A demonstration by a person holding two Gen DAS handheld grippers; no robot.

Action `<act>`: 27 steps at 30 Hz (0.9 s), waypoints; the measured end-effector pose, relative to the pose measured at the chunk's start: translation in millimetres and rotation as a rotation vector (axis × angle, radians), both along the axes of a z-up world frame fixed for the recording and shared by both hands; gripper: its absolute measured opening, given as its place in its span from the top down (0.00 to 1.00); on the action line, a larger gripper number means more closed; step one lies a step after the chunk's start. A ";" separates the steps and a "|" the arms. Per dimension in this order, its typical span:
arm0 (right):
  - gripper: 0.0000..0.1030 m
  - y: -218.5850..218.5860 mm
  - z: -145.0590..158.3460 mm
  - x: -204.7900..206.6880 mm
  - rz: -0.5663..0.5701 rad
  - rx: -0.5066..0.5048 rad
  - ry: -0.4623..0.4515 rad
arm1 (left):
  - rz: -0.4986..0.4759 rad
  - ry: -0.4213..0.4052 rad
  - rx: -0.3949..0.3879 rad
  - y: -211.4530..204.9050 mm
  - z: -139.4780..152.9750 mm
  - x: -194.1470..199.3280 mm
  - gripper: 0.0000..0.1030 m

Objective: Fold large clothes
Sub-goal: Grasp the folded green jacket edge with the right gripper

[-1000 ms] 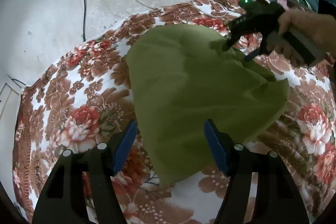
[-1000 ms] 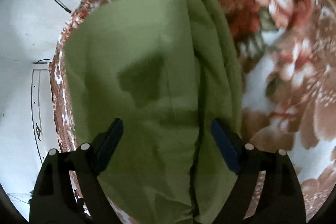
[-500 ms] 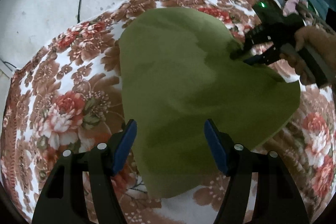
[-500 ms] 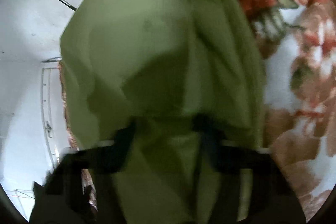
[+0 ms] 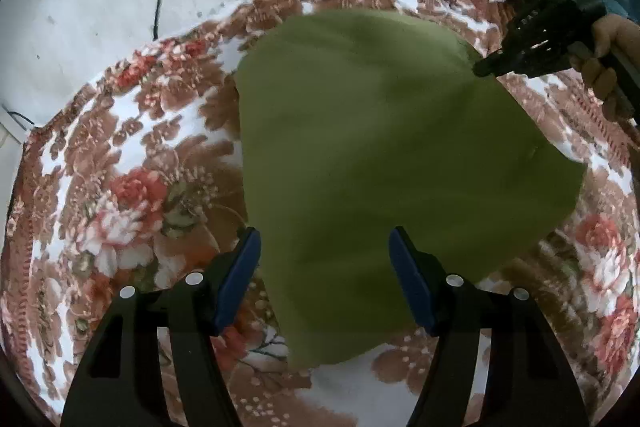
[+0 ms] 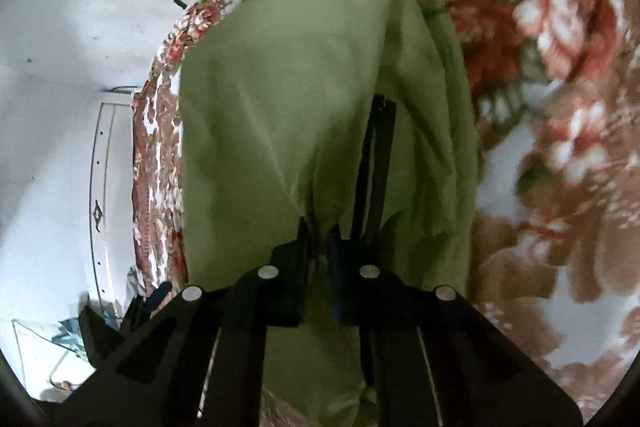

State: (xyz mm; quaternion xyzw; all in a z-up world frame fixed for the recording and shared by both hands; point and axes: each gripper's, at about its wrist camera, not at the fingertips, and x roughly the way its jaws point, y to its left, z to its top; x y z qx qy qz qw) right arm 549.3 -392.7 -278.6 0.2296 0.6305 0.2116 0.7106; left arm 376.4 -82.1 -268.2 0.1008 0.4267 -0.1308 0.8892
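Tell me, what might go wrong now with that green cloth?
Two risks, I think. The right gripper pinches only a small bunch of the cloth, so it may slip out when lifted. The left gripper hangs open above the near edge, holding nothing, so that side could drag across the blanket and spoil the fold.

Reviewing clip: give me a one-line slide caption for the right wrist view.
Right gripper shut on a pinched fold of the green garment, lying on a floral blanket.

A garment (image 5: 384,163) lay on a bed (image 5: 132,195); the right hand-held gripper (image 5: 486,67) pinched its far right edge.
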 end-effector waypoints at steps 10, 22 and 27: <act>0.99 -28.0 -30.9 -4.0 -0.015 0.025 0.033 | -0.025 -0.038 -0.017 -9.5 8.6 3.6 0.35; 0.59 22.9 -56.8 6.6 0.026 0.034 0.060 | -0.028 -0.013 -0.022 -7.1 5.4 -3.5 0.35; 0.89 33.0 -59.6 7.1 0.043 0.026 0.036 | -0.028 0.003 -0.016 -5.0 1.6 -9.4 0.35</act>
